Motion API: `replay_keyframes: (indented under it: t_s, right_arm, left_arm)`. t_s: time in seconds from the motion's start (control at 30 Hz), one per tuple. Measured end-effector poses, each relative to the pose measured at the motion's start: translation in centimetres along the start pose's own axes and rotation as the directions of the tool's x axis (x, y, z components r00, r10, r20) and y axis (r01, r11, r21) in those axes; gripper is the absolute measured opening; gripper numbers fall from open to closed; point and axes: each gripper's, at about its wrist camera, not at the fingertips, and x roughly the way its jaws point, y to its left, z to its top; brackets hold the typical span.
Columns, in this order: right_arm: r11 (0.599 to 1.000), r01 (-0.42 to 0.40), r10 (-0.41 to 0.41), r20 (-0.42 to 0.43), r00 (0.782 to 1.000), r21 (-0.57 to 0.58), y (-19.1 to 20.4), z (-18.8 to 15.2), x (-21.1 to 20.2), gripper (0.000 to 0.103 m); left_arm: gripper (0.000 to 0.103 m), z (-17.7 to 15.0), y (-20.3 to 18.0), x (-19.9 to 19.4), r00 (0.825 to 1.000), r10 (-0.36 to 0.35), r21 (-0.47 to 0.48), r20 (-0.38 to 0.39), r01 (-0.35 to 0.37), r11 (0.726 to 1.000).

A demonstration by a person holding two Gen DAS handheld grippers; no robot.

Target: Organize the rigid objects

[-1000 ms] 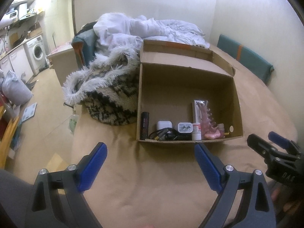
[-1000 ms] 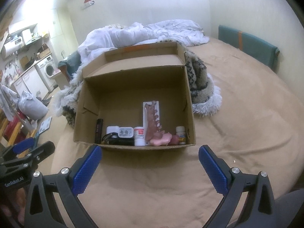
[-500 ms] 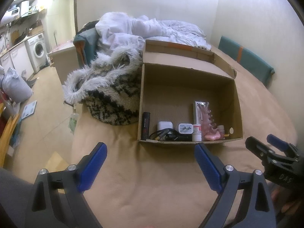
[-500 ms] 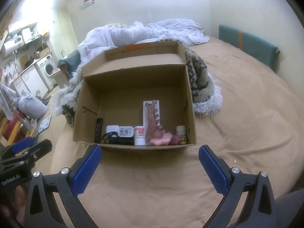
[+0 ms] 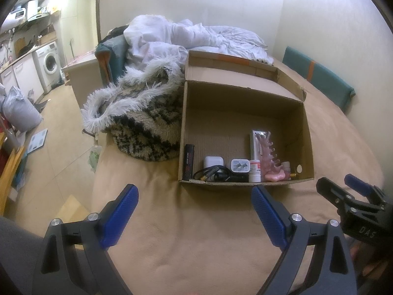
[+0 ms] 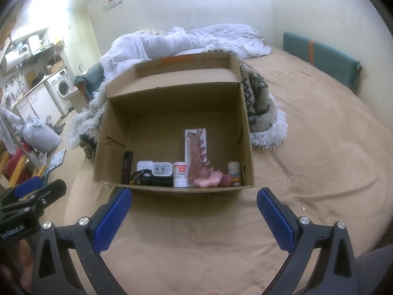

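Nothing has really moved since the earlier frames: both my tongs hang where they were, in front of the cardboard box (image 6: pixel 246 132), and the things inside it lie as before.

All 8 or so small items sit in a row along the near wall of the box, which rests on the tan bed cover (image 6: pixel 307 147). From left to right I see a black stick (image 6: pixel 127 166), a white charger (image 6: pixel 143 166) with a dark cable (image 5: pixel 213 174) in front of it, a white plug block (image 6: pixel 162 168), a white bottle with a red label (image 6: pixel 179 174), a pink toothed piece (image 6: pixel 199 157) lying on a flat white pack, and a small bottle (image 6: pixel 233 169) near the right wall. The far half of the box floor is bare.

I judge the next step is to pick 1 item and reposition it. To do that well I would come in over the near wall from above, choose an upright piece like the red-label bottle, and close across its sides without nudging its neighbours.

My left tongs (image 5: pixel 194 205) stand wide open with nothing between the blue pads, over the cover just short of the box. My right tongs (image 6: pixel 194 209) are spread just as wide, also empty and touching nothing.
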Motion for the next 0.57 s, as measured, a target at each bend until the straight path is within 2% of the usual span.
replay_keyframes:
  t_s: [0.57]
  right_arm:
    - [1.000, 0.001, -0.001, -0.002, 1.000, -0.001, 0.13, -0.08, 0.18, 0.103]
  left_arm:
    - [0.093, -0.32, -0.12, 0.40, 1.000, -0.004, -0.002, -0.004, 0.004, 1.000]
